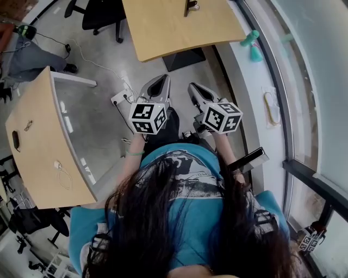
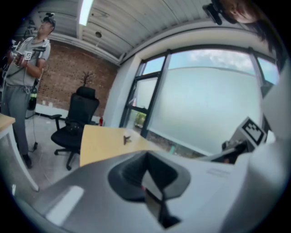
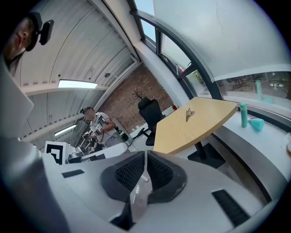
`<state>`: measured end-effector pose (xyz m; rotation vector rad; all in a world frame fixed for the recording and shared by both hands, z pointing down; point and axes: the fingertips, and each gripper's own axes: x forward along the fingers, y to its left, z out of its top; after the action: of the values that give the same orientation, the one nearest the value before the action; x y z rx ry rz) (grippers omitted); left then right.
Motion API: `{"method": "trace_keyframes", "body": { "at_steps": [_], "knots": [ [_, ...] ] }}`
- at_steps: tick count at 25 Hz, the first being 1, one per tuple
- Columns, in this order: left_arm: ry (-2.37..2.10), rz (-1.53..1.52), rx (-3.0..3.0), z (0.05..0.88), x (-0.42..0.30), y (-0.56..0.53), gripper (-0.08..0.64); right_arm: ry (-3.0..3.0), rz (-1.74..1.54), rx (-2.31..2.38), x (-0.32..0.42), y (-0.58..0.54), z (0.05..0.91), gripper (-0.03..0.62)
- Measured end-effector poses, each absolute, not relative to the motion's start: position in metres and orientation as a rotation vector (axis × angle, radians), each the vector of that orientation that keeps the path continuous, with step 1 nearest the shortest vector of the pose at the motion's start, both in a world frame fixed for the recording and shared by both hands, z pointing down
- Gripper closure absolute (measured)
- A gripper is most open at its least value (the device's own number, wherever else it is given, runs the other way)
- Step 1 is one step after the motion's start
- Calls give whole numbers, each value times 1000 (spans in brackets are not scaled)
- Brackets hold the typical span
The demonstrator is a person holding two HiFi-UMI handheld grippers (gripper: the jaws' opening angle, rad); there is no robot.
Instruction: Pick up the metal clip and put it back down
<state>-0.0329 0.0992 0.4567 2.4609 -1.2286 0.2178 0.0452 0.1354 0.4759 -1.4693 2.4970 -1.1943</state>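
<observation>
Overhead, a person holds two grippers side by side: the left gripper (image 1: 161, 82) and right gripper (image 1: 194, 90), both with jaws closed on nothing. One clip (image 1: 190, 6) lies well ahead of them on the farther of two tables (image 1: 174, 32).

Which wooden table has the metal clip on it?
The table ahead carries the metal clip; the left table holds a white cable instead.
</observation>
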Motion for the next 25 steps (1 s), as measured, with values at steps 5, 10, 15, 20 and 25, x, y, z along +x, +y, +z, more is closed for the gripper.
{"method": "trace_keyframes", "body": {
  "at_steps": [5,10,15,20,25],
  "knots": [
    [-1185,213,2468,456,-47,39,557,2470,-1219,-1512,33,77,474,566],
    [-1128,197,2494,452,-54,-13,557,2450,-1240,-1549,20,27,475,566],
    [-1074,207,2530,454,-62,-53,557,2429,-1254,-1585,7,-14,480,566],
    [-1036,195,2544,453,-72,-88,557,2400,-1249,-1627,-2,-47,481,566],
    [-1002,189,2539,456,-70,-107,557,2377,-1257,-1676,1,-61,483,566]
  ]
}}
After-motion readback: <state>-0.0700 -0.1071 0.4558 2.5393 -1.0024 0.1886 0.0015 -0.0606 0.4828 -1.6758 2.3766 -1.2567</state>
